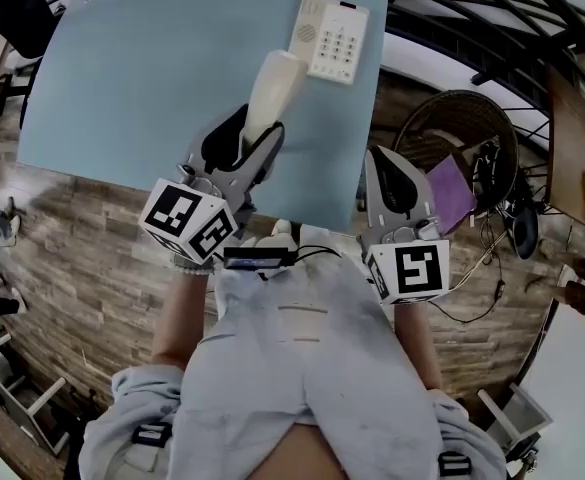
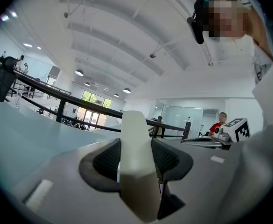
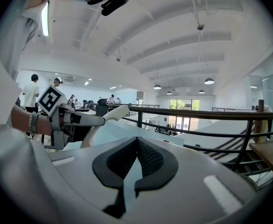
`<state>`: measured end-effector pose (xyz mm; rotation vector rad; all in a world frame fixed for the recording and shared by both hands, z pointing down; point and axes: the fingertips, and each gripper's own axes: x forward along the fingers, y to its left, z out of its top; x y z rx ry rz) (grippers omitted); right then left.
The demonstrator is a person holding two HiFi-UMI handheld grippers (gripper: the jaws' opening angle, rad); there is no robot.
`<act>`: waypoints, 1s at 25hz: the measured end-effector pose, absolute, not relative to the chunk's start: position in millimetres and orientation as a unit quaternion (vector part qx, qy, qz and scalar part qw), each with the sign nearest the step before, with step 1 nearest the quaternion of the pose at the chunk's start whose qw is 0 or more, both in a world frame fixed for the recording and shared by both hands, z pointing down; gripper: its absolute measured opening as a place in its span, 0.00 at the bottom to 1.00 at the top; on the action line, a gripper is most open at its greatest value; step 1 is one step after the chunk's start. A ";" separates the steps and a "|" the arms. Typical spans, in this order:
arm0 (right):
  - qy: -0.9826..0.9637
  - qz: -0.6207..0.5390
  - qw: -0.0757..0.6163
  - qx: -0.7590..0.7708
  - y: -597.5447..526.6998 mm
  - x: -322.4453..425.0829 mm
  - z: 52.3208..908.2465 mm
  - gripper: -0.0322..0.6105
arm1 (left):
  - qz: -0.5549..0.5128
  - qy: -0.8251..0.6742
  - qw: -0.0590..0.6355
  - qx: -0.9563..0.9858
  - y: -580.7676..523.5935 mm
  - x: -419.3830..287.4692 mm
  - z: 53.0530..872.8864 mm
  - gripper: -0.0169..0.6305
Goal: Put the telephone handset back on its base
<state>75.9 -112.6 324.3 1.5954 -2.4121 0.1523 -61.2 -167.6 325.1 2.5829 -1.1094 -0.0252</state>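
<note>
Clamped by its lower end in the left gripper (image 1: 259,146), just short of the base (image 1: 330,38), the handset (image 1: 272,90) looks light, rigid and slippery, so a mid-body grip seems safer; the right gripper (image 1: 375,158) is closed and empty.

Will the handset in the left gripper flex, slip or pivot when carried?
Probably rigid: the handset juts straight from the left gripper without sagging. Its smooth shell looks slippery, though ribbed pads clamp both sides. Gripped near one end, it may pivot when pressed onto the base.
</note>
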 end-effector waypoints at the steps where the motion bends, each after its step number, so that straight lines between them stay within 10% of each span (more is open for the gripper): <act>1: -0.827 0.052 0.123 0.546 -114.3 77.0 324.6 0.06 | -0.009 -0.390 0.166 0.906 -170.0 -60.1 325.9 0.34; 25: -0.842 0.069 0.137 0.517 -177.0 100.5 342.7 0.06 | -0.013 -0.429 0.210 0.878 -262.1 -36.4 352.0 0.34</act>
